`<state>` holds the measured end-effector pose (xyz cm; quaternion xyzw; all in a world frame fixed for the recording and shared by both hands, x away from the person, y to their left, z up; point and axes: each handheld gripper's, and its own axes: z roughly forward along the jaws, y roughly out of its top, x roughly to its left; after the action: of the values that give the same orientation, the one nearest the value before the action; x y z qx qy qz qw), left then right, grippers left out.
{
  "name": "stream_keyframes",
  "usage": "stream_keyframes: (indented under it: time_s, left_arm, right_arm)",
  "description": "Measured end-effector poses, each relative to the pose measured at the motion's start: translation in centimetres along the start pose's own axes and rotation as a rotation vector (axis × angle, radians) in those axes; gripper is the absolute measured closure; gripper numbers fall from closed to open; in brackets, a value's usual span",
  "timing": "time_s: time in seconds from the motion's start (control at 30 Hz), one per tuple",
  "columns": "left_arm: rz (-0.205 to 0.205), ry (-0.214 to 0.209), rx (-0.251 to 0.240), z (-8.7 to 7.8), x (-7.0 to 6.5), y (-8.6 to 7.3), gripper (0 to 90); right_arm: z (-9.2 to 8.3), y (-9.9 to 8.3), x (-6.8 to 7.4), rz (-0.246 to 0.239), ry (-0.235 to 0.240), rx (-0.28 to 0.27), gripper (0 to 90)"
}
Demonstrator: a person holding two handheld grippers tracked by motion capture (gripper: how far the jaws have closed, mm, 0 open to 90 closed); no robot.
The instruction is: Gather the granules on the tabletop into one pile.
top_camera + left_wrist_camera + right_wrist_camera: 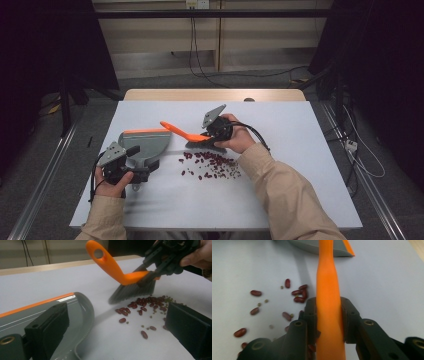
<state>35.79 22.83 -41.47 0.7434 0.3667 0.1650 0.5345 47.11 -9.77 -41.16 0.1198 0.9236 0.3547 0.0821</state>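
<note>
The right gripper (212, 134) holds a small brush (192, 136) by its orange handle: in the right gripper view its jaws press on both sides of the handle (328, 315), which runs straight up between them toward the far edge of that view. In the high view the brush lies near the middle of the white worktop (300, 165), its handle pointing left toward the dustpan and its dark bristles (133, 291) down at the upper edge of the spilled beans. The left gripper view shows the bristles touching or almost touching the worktop just behind the beans, with the handle's holed end raised in the air.

The beans (212, 166) are scattered loosely on the worktop just in front of the brush, dark red ones mixed with a few small greenish ones, between the two hands and nearer the right.

The left gripper (131, 165) is at the dustpan (145, 142), a grey pan with an orange strip along its far edge, which lies flat on the worktop left of the beans. In the left gripper view the jaws stand wide apart: one jaw sits over the pan's rear part, the other stands on the far side of some beans, over bare worktop. Whether the near jaw touches the pan I cannot tell; the jaws do not pinch it.
</note>
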Motion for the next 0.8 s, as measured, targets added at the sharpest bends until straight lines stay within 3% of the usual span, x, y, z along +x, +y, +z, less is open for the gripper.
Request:
stream_keyframes:
  time_s: [0.37,0.53,0.63,0.8]
  left_arm:
    - [0.002,-0.001,0.002,0.0,-0.1,0.0,5.1]
    - [0.003,-0.001,0.002,0.0,-0.1,0.0,5.1]
    - [0.000,-0.001,0.004,0.0,0.0,0.0,5.1]
    - [0.002,-0.003,0.006,0.1,-0.1,0.0,5.1]
  right_arm:
    - [-1.2,-0.9,2.2,-0.026,0.050,-0.026,71.1]
    - [-1.8,-0.8,2.1,-0.014,0.029,-0.064,71.1]
    - [-2.3,-0.5,1.5,0.006,-0.009,-0.097,71.1]
    - [-1.4,0.3,0.5,0.003,-0.044,-0.088,71.1]
